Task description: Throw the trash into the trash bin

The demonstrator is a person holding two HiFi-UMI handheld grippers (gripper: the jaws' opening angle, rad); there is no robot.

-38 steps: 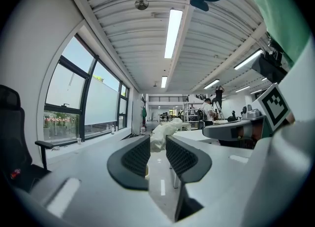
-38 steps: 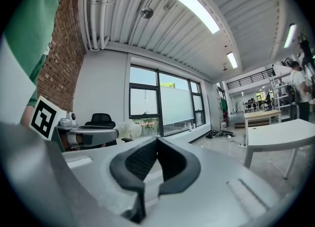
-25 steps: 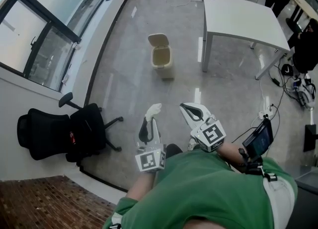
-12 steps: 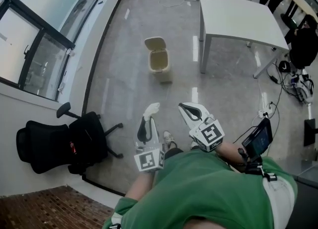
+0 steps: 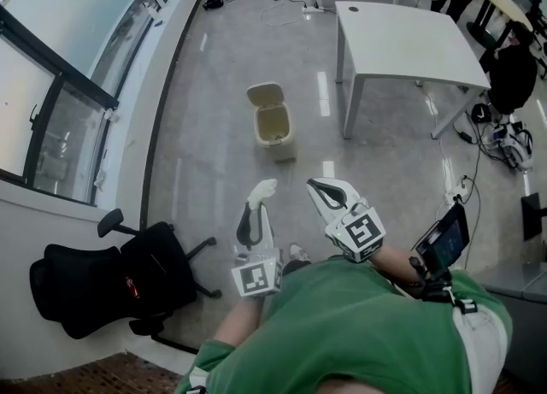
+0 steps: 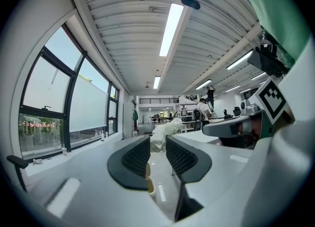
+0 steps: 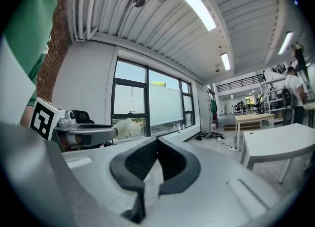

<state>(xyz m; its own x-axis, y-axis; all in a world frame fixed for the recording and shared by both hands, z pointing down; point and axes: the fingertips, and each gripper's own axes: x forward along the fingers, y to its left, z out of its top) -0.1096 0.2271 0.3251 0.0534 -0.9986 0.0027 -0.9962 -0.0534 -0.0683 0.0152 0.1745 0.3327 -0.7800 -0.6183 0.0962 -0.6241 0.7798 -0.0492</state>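
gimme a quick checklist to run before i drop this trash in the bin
1. Trash held: ok. The white wad sits pinched at the tips of the left gripper.
2. Bin open: ok. The lid of the trash bin is flipped back.
3. Way to the bin: ok. Nothing shows on the floor between you and it.
4. Wad above the bin mouth: not ok. The bin stands well ahead of both grippers.
5. Right gripper out of the way: ok. It is shut, empty, beside the left.
6. Room inside the bin: cannot tell.
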